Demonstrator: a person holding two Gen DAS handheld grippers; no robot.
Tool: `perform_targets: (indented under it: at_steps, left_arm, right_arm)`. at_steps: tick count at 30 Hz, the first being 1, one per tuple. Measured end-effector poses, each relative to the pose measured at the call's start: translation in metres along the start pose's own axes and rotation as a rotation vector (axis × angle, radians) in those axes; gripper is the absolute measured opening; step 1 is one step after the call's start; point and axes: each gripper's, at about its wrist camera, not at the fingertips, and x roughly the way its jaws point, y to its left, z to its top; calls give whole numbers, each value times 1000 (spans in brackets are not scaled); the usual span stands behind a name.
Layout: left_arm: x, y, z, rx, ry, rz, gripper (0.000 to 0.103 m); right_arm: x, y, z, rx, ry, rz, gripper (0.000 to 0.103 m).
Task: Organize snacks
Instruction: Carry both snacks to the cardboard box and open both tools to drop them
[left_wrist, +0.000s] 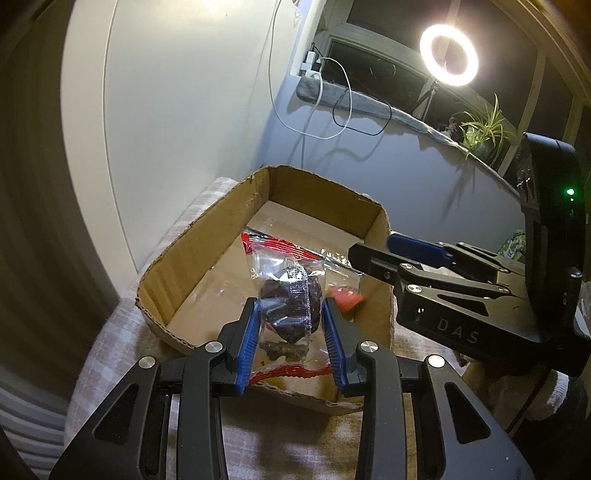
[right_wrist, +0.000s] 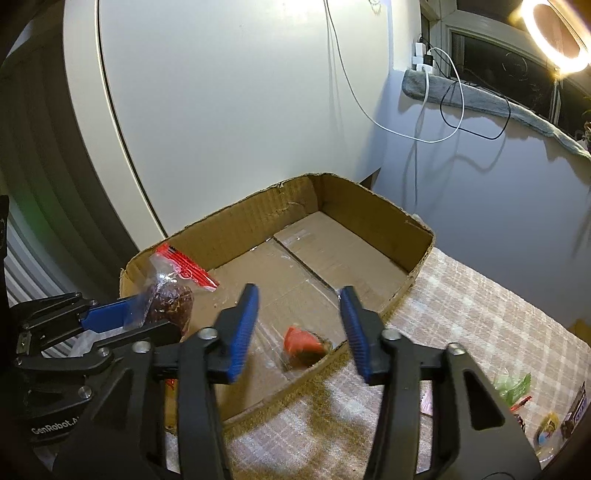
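Left claw (left_wrist: 290, 328) pinches a clear snack packet (left_wrist: 288, 295), long axis upright, above the cardboard box (left_wrist: 207, 236); right claw (right_wrist: 299, 325) gapes empty over a red-wrapped snack (right_wrist: 301, 341) directly below, inside the box's near corner.

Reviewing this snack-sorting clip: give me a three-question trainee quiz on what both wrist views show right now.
1. True or false: the left gripper is clamped on a clear packet with red edges.
2. Where is the small red-topped snack?
A. inside the cardboard box, near its front wall
B. between the right gripper's fingers
C. on the checked cloth
3. Fill in: the right gripper holds ____.

Key
1. True; its pads press the packet's sides above the box.
2. A
3. Nothing; its jaws stand apart above the red-topped snack, not touching it.
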Motion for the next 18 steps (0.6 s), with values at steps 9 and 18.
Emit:
perform_targets:
  at_steps: [9, 18]
  left_arm:
    - [-7, -1, 2, 0, -20, 21, 40]
    - [-22, -15, 2, 24, -48, 15, 40]
  right_arm:
    - [-15, -5, 1, 13, -33, -18, 71]
    - [-45, -16, -4, 40, -76, -29, 75]
